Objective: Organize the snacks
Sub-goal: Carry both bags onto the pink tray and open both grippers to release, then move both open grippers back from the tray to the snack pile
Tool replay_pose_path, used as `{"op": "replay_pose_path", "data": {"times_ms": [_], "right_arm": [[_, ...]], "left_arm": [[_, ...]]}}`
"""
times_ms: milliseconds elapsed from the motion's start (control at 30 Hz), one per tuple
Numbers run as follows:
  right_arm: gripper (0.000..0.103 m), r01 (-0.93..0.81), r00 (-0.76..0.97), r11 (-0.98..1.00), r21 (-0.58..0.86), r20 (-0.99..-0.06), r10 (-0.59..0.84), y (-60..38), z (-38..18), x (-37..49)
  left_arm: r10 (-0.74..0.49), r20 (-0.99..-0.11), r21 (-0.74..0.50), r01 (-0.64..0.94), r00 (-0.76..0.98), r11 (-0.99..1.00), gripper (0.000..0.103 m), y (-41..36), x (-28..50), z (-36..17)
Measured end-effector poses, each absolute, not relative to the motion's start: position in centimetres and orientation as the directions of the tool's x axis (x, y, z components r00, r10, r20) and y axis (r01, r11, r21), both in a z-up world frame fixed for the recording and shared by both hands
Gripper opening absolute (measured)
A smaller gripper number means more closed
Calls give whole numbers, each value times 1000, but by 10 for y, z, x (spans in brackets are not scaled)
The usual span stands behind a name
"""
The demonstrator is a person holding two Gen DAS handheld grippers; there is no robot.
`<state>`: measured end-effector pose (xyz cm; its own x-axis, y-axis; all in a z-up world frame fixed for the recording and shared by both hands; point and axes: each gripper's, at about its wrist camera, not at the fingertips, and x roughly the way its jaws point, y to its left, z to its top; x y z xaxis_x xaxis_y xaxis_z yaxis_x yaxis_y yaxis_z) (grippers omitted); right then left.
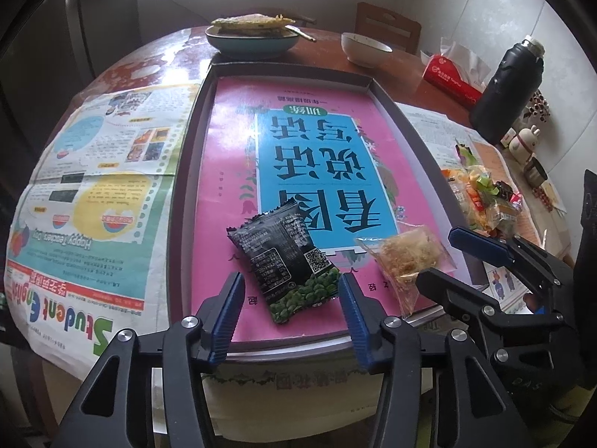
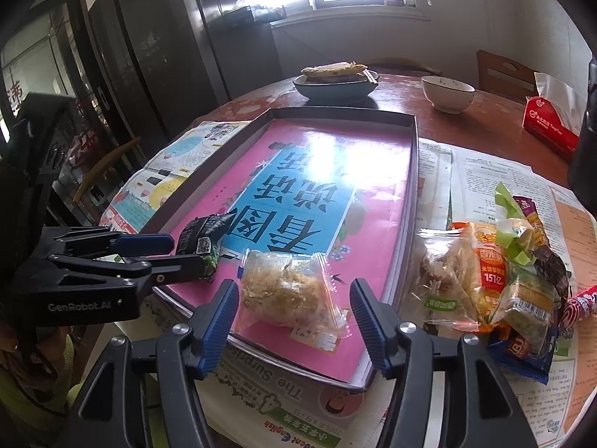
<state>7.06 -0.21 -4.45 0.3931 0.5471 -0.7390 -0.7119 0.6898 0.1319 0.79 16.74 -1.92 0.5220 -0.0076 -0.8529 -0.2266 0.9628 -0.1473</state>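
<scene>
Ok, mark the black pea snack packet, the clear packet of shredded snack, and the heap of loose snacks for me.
Black pea packet [image 1: 283,257], left wrist view, middle of its printed back.
Clear shredded snack packet [image 2: 287,291], right wrist view, centre of the filling.
Snack heap [image 2: 496,276], right wrist view, orange wrapper in its middle.

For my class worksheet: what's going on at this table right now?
A person with two handheld grippers is sorting snacks into a tray. A black packet and a clear packet already lie in it. The left gripper and right gripper are open, holding nothing. A snack pile waits beside the tray.
</scene>
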Motion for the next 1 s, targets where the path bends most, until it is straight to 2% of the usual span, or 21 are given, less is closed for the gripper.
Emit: {"op": "replay_pose_path", "data": {"times_ms": [100,400,667,1000], "right_arm": [[66,-709,397,692,136,-734,551,-4,-42,71],[73,-700,438,700,141,-689,578,-22,-23,71],[81,-660,511,733,166,-616,600,-60,4,76],[82,-607,578,775,175,-573,582,-102,21,80]], "left_arm": [[1,-843,-139,-220,538,966,62,166,5,-11],[26,-804,-124,-210,594,970,66,159,-2,19],[7,-774,-121,-158,633,980,67,141,8,44],[-41,-754,-124,-80,655,989,67,107,27,63]]}}
